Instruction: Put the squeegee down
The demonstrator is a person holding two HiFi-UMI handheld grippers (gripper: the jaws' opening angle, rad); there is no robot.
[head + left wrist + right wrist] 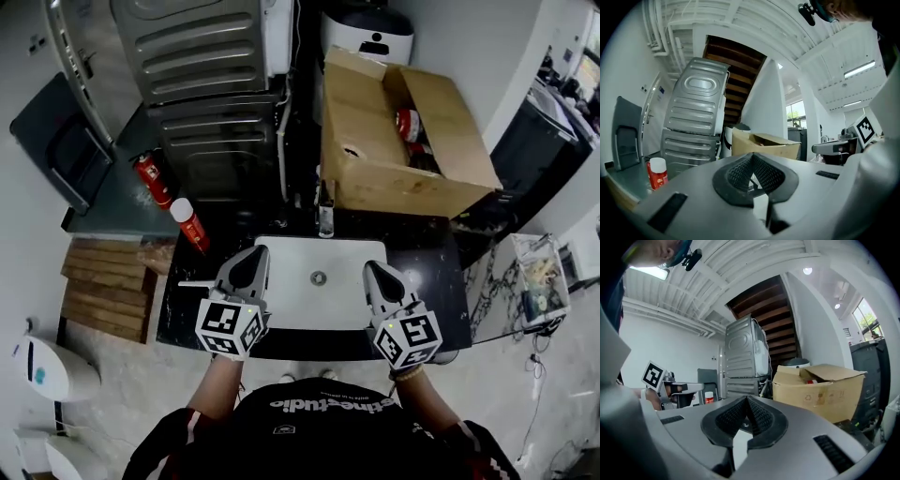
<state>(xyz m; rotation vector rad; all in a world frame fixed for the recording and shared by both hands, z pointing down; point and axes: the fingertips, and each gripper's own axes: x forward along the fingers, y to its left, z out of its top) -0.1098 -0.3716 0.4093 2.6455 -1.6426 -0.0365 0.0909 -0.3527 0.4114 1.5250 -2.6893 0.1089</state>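
Note:
My left gripper (254,256) hangs over the left edge of the white sink (281,253), level and pointing away from me. Its jaws are shut with nothing between the pads (751,157). My right gripper (373,269) hangs over the sink's right side, also shut and empty (746,400). A thin pale bar (194,281) pokes out on the dark counter just left of the left gripper. I cannot tell whether it is the squeegee. Neither gripper view shows a squeegee.
A faucet (325,217) stands behind the sink. An open cardboard box (375,131) sits at the back right. A red spray can (190,225) and a red bottle (150,178) lie at the left. A grey ribbed appliance (202,56) rises behind, and wooden slats (103,281) lie at far left.

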